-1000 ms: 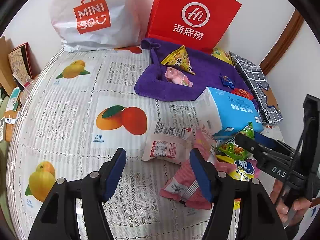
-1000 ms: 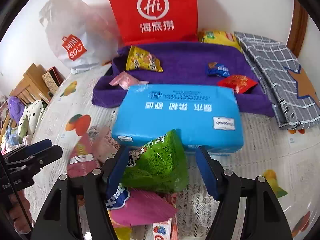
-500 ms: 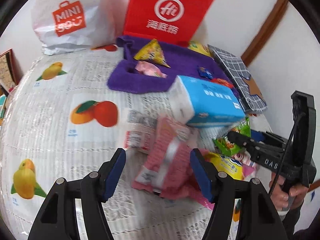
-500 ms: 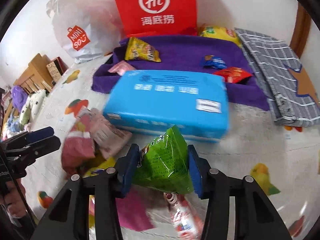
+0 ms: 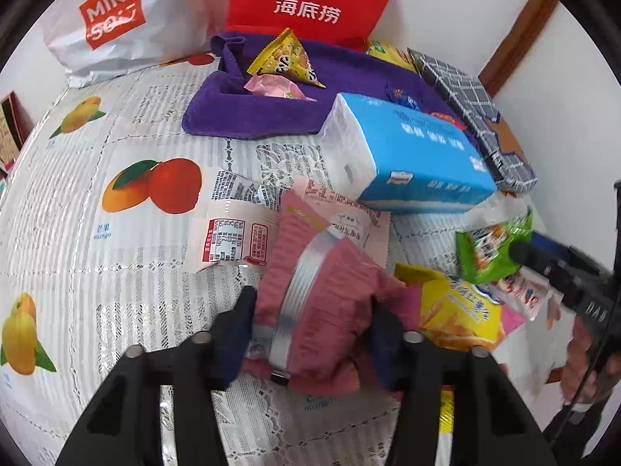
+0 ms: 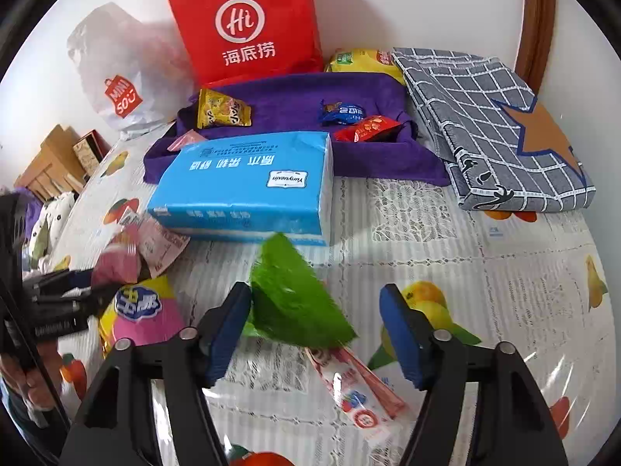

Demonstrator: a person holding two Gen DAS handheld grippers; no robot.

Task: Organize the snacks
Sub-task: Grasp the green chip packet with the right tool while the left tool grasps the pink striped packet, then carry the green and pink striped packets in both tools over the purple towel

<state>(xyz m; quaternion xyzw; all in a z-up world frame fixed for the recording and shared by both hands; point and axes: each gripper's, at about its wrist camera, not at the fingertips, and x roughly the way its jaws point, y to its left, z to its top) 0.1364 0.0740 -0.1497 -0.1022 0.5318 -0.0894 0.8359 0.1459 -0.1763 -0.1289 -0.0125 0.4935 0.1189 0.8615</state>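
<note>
My left gripper [image 5: 310,330] is shut on a pink snack packet [image 5: 318,295] with a silver seam, held just above the fruit-print tablecloth [image 5: 116,272]. My right gripper [image 6: 314,330] has its jaws wide apart; a green snack bag [image 6: 295,303], blurred, touches only the left finger and hangs between them. In the left wrist view the green bag [image 5: 489,248] sits at the right gripper's tip. A purple towel tray [image 6: 310,105] at the back holds a yellow packet [image 6: 221,110], a blue candy [image 6: 341,110] and a red packet [image 6: 366,128].
A blue tissue pack [image 6: 248,186] lies in front of the towel. A yellow-pink snack bag [image 6: 143,310] and a strawberry stick packet [image 6: 357,388] lie near the grippers. A red Hi bag [image 6: 248,23], a white Miniso bag [image 6: 116,73] and a folded checked cloth [image 6: 493,124] stand behind.
My left gripper closed on the pink packet and lifted it. My right gripper, shut on the green bag half a second ago, has opened wide; the bag now looks blurred between its jaws.
</note>
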